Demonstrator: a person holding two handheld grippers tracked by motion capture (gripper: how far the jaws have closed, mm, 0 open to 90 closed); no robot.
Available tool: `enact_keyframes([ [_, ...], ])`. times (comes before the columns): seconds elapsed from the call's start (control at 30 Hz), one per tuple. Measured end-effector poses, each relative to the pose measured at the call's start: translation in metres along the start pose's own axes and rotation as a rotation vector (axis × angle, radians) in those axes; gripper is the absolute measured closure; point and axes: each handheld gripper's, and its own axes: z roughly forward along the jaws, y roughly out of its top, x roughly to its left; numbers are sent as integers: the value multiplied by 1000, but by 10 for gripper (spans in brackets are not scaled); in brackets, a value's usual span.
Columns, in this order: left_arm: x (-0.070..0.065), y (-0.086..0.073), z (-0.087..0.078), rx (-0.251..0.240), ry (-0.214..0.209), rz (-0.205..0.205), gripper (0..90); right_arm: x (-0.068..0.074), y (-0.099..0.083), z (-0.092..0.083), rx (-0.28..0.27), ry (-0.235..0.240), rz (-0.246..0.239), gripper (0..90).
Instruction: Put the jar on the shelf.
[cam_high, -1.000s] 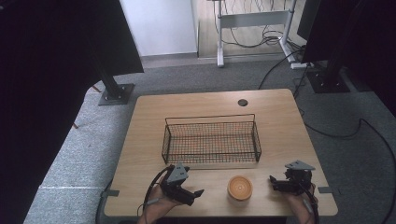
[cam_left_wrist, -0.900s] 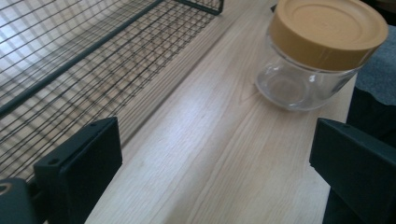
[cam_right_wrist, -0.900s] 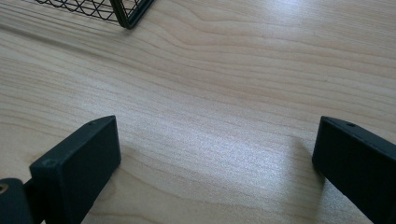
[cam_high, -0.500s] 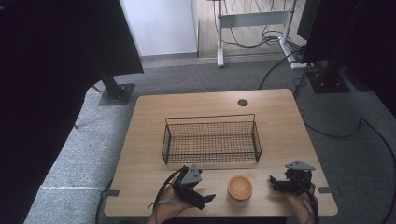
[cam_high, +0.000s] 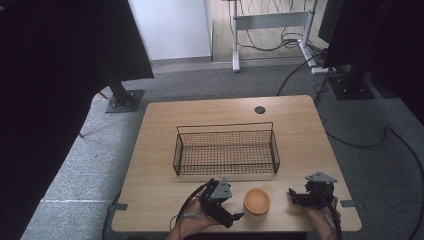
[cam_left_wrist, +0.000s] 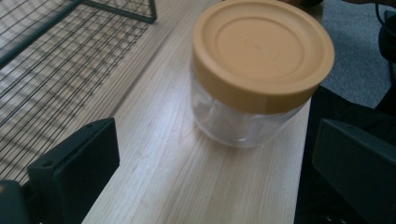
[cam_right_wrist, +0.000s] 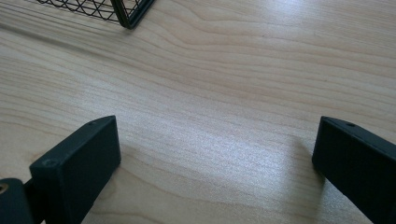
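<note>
My left gripper (cam_high: 235, 217) has its jaws spread wide with nothing between them, and the jar (cam_left_wrist: 254, 79) stands upright just ahead of them and a little to the right, near the front edge of the table (cam_high: 160, 145). It sits between my two tools, nearer the left one. My right gripper (cam_high: 295, 197) rests wide open and empty by the front right corner. The basket (cam_high: 226, 150) lies beyond, mid-table, and the jar looks empty, though its blurred glass leaves me unsure.

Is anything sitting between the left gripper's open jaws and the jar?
No. In the left gripper view, bare table lies between the left gripper and the jar; the wire basket is off to one side.
</note>
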Motion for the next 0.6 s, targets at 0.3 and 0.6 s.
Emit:
enact_keyframes([
  [0.3,-6,12,18,17,-24,21,5,0,0,0,0,0,-1,5],
  [0.6,-13,23,35,35,-48,46,5,0,0,0,-1,1,0,5],
])
